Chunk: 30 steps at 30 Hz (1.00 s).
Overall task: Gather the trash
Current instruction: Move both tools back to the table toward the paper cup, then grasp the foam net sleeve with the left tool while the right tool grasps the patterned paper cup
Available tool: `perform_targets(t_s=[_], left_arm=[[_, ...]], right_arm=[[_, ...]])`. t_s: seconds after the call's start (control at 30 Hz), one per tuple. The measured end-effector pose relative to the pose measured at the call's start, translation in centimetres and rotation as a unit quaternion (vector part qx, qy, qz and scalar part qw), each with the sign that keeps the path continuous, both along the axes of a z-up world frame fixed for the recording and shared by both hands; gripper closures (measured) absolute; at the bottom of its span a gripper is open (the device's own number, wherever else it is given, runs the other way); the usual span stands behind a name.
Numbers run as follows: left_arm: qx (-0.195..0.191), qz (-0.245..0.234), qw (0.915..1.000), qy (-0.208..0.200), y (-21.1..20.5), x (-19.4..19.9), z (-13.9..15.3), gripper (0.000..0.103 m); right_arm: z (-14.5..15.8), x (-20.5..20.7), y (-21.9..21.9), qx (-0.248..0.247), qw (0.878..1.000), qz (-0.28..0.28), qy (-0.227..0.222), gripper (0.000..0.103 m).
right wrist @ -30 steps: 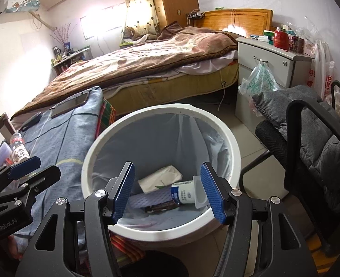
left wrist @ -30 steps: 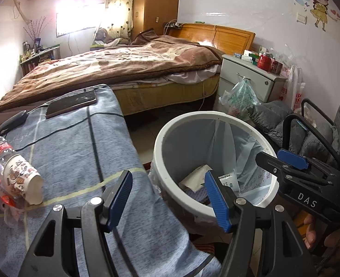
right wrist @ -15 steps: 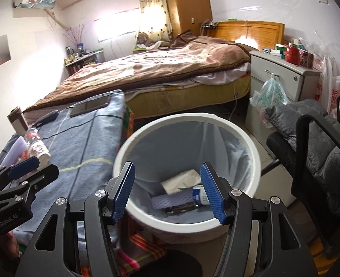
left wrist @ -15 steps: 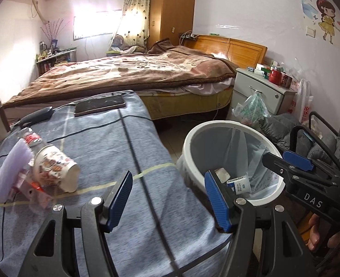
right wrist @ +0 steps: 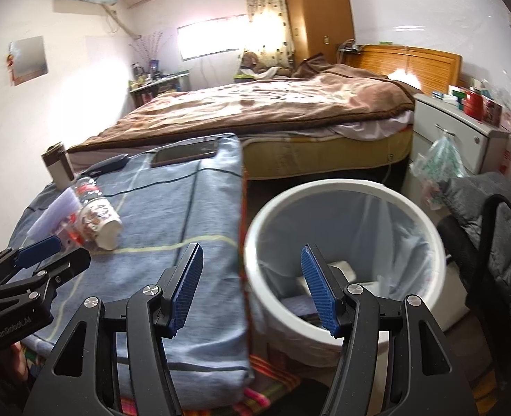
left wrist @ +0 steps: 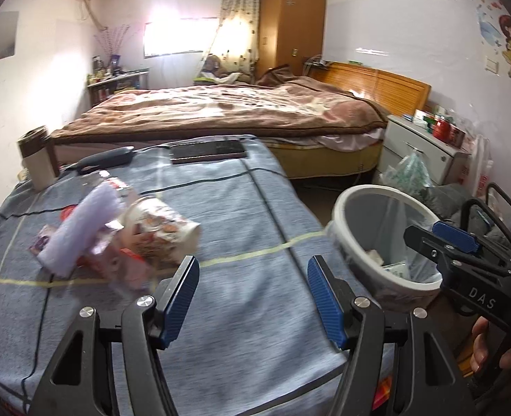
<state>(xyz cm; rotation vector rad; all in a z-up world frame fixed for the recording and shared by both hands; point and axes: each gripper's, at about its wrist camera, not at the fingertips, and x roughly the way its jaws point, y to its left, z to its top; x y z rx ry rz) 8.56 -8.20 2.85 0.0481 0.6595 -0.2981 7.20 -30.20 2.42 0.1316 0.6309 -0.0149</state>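
A white trash bin (right wrist: 342, 208) with a clear liner stands beside the blue-covered table (right wrist: 193, 208) and holds several scraps; it also shows in the left wrist view (left wrist: 359, 204). On the table lies a pile of trash: a patterned paper cup (left wrist: 158, 228) on its side, a plastic bottle (right wrist: 87, 187), a lilac packet (left wrist: 82, 228) and wrappers. My left gripper (left wrist: 253, 294) is open and empty above the table, right of the cup. My right gripper (right wrist: 252, 287) is open and empty over the bin's near left rim.
A phone (left wrist: 208, 150), a dark remote (left wrist: 106, 159) and a tumbler (left wrist: 37, 159) sit at the table's far end. A bed (left wrist: 220, 111) lies beyond. A nightstand (right wrist: 459, 135) and a dark chair (right wrist: 498, 228) stand right of the bin.
Both grippers have swung left from above the bin toward the table. The trash pile has come closer to the middle of the left wrist view. Both stay open and empty.
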Motion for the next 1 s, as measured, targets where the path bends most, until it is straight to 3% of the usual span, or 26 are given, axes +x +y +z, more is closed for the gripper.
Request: perform_targets(t_s=[0.6, 1.0], left_arm=[[-0.010, 0.126, 0.9919, 0.002, 12.1, 0.7, -0.5, 0.036], [-0.010, 0.126, 0.9919, 0.011, 14.7, 3.9, -0.2, 0.036]], right_arm=[[-0.7, 3.1, 7.6, -0.008, 0.995, 0.098, 0.013, 0.042], [-1.2, 6.6, 11.5, -0.010, 0.988, 0.153, 0.032, 0.042]])
